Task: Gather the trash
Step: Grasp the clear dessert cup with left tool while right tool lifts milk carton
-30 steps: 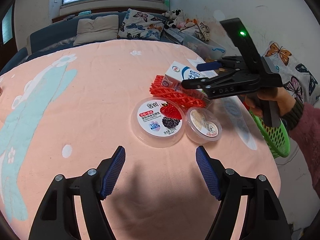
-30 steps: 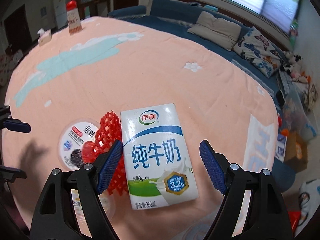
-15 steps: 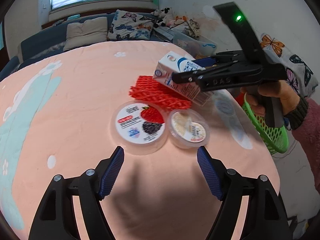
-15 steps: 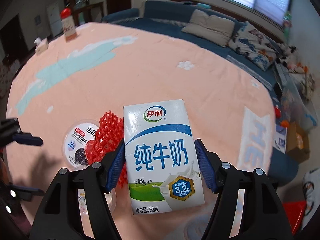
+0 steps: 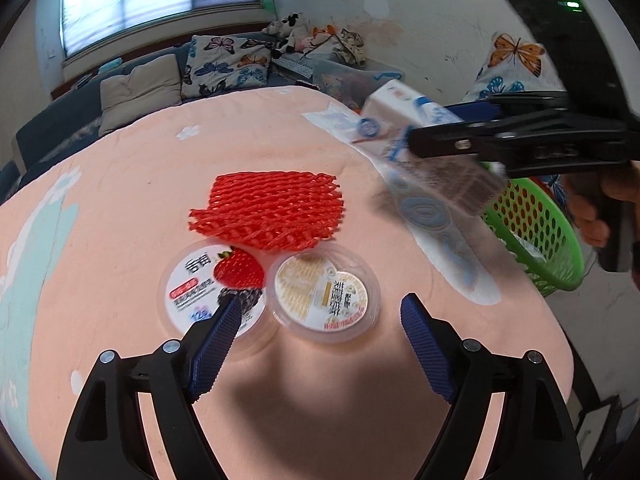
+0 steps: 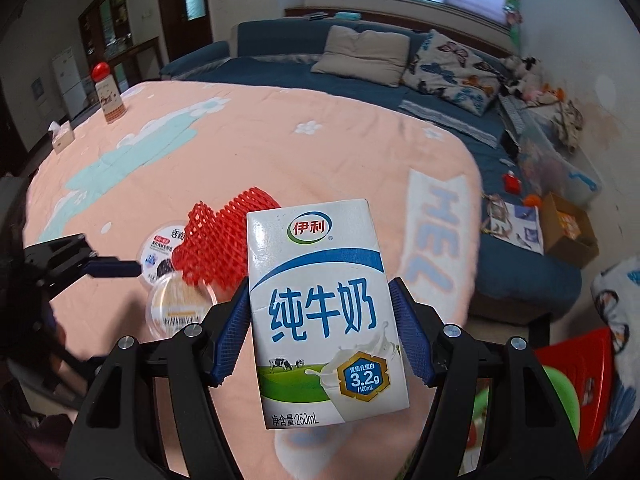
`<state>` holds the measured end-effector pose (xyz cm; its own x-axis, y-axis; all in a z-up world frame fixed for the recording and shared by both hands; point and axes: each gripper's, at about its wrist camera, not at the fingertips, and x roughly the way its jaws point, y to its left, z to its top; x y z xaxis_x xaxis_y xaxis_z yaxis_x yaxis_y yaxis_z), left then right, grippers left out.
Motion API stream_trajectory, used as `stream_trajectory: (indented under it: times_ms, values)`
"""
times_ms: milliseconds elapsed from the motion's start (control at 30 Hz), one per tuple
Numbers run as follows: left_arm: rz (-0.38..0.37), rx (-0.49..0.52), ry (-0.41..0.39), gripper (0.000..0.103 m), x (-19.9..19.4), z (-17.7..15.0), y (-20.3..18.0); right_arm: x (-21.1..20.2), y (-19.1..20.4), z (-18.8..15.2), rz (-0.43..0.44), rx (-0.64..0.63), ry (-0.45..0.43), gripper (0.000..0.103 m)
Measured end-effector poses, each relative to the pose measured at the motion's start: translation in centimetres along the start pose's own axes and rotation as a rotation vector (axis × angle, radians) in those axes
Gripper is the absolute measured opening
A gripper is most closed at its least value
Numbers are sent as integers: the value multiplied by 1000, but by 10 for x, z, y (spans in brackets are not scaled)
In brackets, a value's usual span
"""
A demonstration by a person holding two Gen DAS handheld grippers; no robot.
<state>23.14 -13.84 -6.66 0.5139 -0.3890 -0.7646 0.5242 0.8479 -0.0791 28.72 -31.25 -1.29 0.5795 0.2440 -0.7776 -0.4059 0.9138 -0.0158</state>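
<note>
Right wrist alone reads milk carton (image 6: 320,300) label, claw-gripped.

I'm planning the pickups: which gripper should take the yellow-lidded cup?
Left. The left gripper is open right by the cup, jaws roughly straddling it. The right gripper is shut on the milk carton.

The carton (image 5: 424,148) was motion-blurred in the left wrist view, its print unreadable. The basket (image 5: 536,220) was half hidden behind it and the right gripper (image 5: 460,144). The net (image 6: 216,240) covered the far edge of the berry lid (image 6: 160,244).
</note>
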Motion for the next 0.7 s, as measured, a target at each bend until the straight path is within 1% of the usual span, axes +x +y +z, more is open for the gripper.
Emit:
stream_trajectory:
  times_ms: [233,433,467,567,633,700]
  values:
    - [40,46,35,79,21,3,-7,-24,-9,-26,-25,45,-8,67]
    - [61,71,39,79,29,4,-11,-35,-18,-48,-41,79,-5,67]
    - [60,68,39,78,29,4,-11,-37,-18,-50,-46,82,-4,67]
    - [61,64,41,71,30,4,-10,-39,-20,-56,-53,91,0,67]
    - [60,61,39,69,29,3,-10,-40,-20,-61,-60,94,1,67]
    - [63,59,37,68,29,3,-11,-42,-22,-64,-63,98,0,67]
